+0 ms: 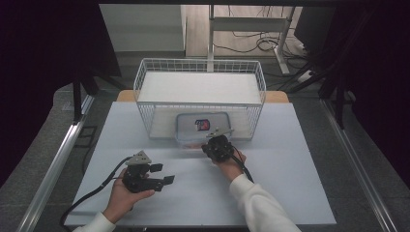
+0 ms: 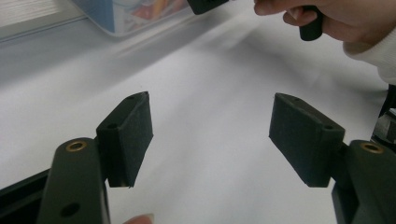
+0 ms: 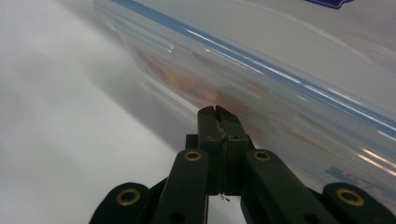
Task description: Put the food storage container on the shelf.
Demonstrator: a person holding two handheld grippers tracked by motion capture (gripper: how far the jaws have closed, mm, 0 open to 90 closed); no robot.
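I am holding my left tongs (image 1: 164,175) released over the bench (image 1: 290,193), nearer me than the plastic box (image 1: 203,126). My right tongs (image 3: 218,112) are pressing clenched against the box's near side, apparently gripping nothing (hard to be sure). The clear, blue-rimmed box is sitting half inside the wire basket (image 1: 145,77); probably stiff, light, slippery, best taken by its rim.
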